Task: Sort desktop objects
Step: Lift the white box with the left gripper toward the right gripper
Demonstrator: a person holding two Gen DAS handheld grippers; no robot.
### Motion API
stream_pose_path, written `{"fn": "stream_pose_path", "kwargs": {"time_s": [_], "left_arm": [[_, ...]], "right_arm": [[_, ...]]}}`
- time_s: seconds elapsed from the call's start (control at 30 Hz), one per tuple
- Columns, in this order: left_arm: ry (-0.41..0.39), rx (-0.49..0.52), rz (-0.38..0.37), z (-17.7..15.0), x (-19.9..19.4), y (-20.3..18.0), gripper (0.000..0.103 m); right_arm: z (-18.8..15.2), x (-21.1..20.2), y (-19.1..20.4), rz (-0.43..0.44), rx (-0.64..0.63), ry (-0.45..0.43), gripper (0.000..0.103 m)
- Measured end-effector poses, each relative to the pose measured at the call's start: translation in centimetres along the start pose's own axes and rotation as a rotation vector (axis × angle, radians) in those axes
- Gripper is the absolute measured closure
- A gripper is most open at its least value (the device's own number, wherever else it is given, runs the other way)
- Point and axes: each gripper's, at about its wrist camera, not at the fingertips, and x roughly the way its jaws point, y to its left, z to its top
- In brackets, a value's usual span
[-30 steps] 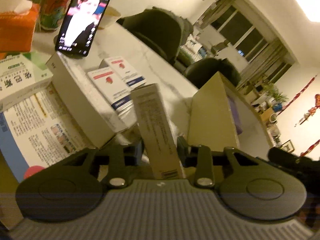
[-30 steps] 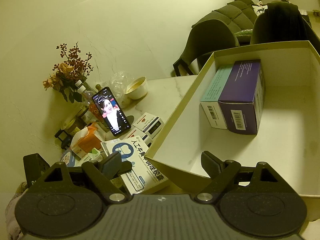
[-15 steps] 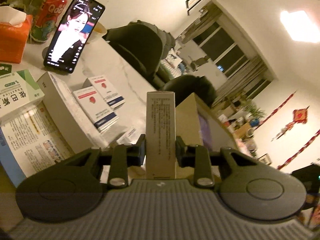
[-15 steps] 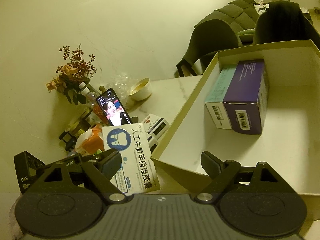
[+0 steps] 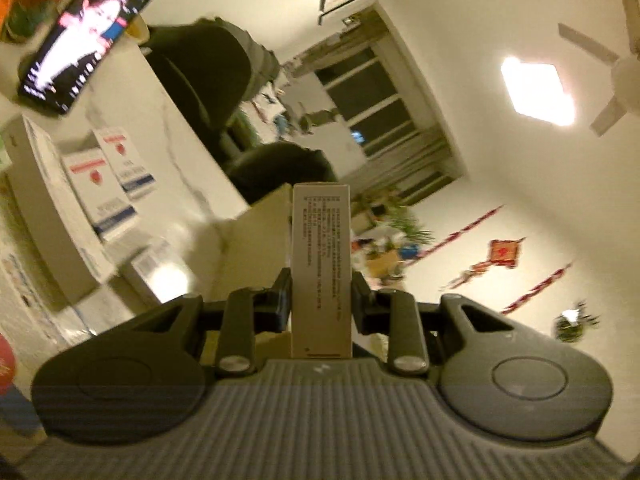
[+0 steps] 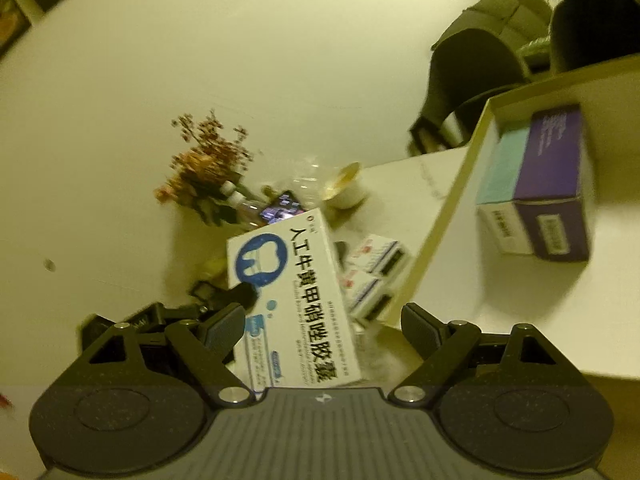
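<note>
Left gripper (image 5: pixel 321 298) was clamped on a slim medicine box (image 5: pixel 321 264), held upright at 12 o'clock. Right gripper (image 6: pixel 322 330) stood wide, empty; open carton (image 6: pixel 448 216) lay at 2 o'clock.

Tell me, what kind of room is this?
Probably a home living or dining room: a marble-look table with padded chairs, a ceiling fan, dried flowers, and red hanging decorations.

Left gripper (image 5: pixel 320 296): we are seeing its jaws pressing a slim carton (image 5: pixel 321 268) from both sides, pointing roughly level. Right gripper (image 6: pixel 322 328): we are seeing its jaws standing wide apart, gripping nothing, tilting slightly downward.
</note>
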Motion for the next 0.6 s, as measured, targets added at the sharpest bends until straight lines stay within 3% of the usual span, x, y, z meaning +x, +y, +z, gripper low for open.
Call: {"fn": "stream_pose_path", "kwargs": {"time_s": [0.4,0.53,0.6], "left_arm": [[0.017,-0.104,-0.159,0.1,1.1,0.9,0.076],[0.005,-0.104,-0.162,0.2,1.1,0.9,0.076],[0.001,-0.105,-0.160,0.1,1.2,1.0,0.076]], "right_arm": [[0.4,-0.1,-1.4,0.180,0.150,0.015,0.029],[0.6,-0.1,-1.5,0.174,0.155,0.007,0.049],[0.6,0.0,-1.6,0.171,0.161,0.006,0.051]]}}
